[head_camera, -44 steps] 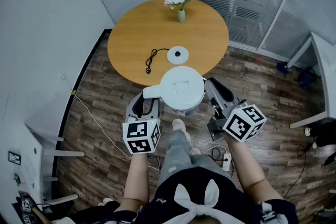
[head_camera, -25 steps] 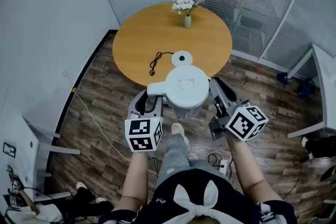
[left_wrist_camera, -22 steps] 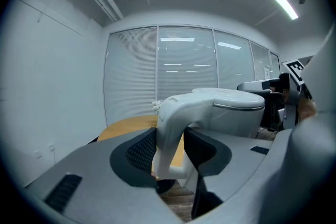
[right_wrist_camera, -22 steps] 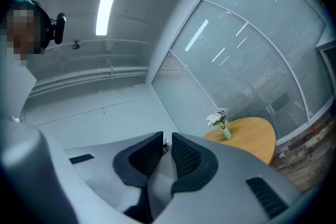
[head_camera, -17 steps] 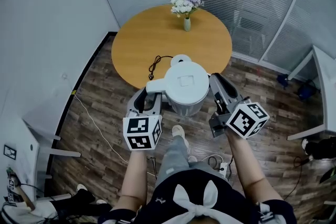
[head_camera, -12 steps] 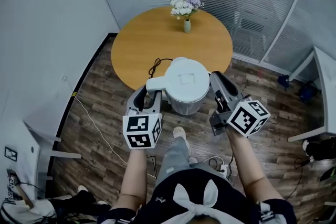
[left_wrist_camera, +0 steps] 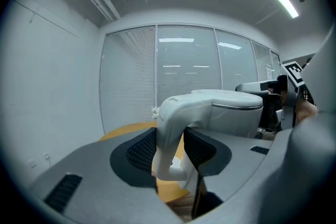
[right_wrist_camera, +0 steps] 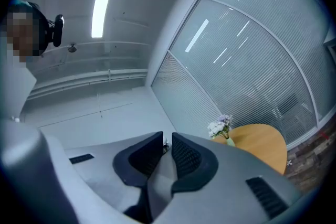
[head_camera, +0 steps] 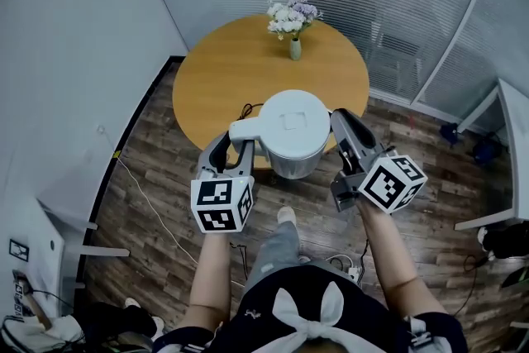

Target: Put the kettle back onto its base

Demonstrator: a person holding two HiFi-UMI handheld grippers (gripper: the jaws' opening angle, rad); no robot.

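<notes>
kettle [head_camera: 291, 132] carried forward over table [head_camera: 221, 72]; left claw [left_wrist_camera: 170, 150] clamps handle [left_wrist_camera: 169, 115], right claw [right_wrist_camera: 165, 153] closed, empty.

Kettle [head_camera: 291, 128] glossy white plastic; table [head_camera: 223, 70] smooth wood.

**Kettle moves from over the floor to over the bench**

The kettle [head_camera: 291, 128], earlier held above the wooden floor [head_camera: 157, 178] close to the person's legs [head_camera: 277, 252], now hangs over the near edge of the bench [head_camera: 223, 70]. The left gripper [head_camera: 235, 143] on its handle and the right gripper [head_camera: 337, 121] at its side have travelled forward with it. The round base, in plain sight before, is now hidden beneath the kettle, and only part of the cord [head_camera: 245, 108] shows. The bench lies nearer to the person.
</notes>
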